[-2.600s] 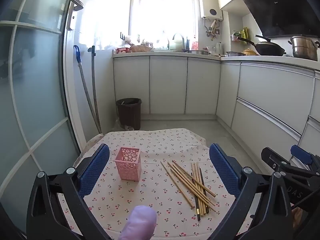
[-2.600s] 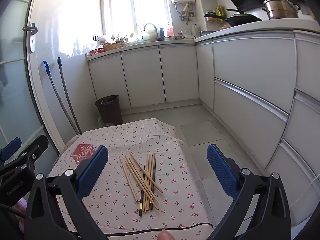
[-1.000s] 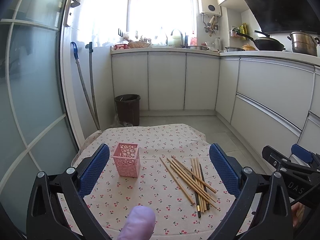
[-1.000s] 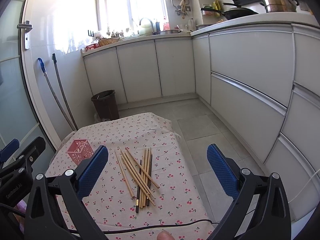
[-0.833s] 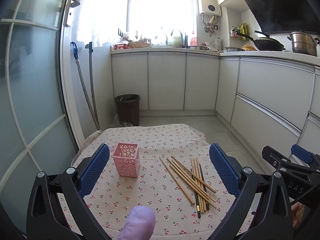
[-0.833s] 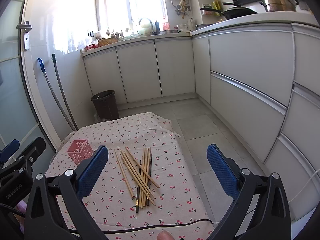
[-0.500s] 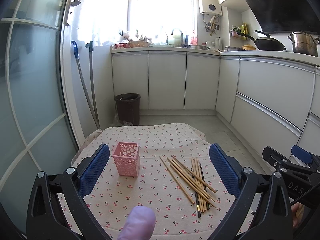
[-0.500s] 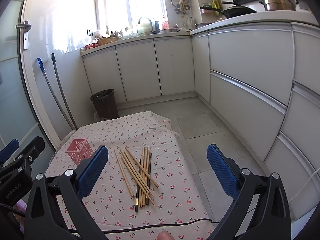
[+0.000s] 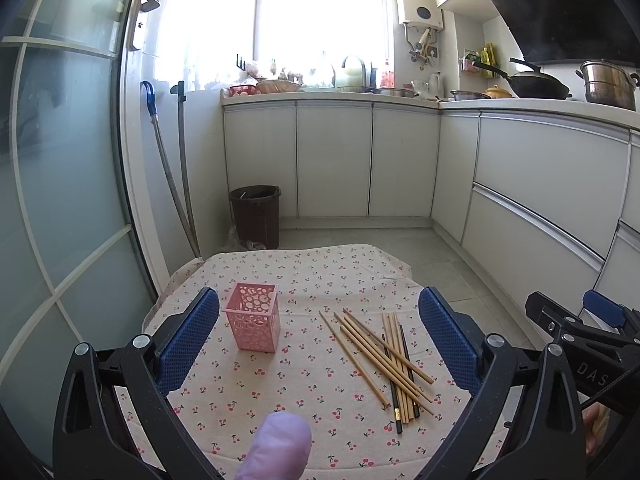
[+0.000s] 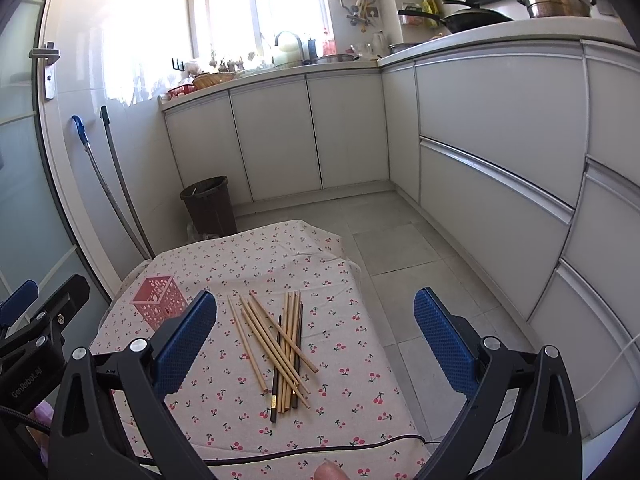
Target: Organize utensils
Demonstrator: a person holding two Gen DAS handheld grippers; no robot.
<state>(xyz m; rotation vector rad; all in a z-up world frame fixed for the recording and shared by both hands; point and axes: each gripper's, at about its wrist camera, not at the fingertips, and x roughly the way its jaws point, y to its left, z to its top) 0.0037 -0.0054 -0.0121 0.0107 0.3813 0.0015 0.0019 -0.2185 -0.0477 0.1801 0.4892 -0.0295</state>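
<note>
A pink perforated holder (image 9: 253,322) stands upright on the cherry-print tablecloth (image 9: 304,384), left of a loose pile of wooden chopsticks (image 9: 384,354) with one dark chopstick among them. My left gripper (image 9: 318,336) hovers open above the cloth's near edge, nothing between its blue pads. In the right wrist view the same chopsticks (image 10: 280,344) lie ahead, with the holder (image 10: 158,306) at their left. My right gripper (image 10: 314,338) is open and holds nothing, hovering over the cloth's near right part.
A brown waste bin (image 9: 256,222) stands on the floor beyond the table, two mop handles (image 9: 172,184) lean by the glass door. White cabinets (image 10: 500,152) run along the back and right. A black cable (image 10: 320,450) crosses the near cloth edge.
Both views have shifted only slightly; the holder and chopsticks lie as before and both grippers stay open.
</note>
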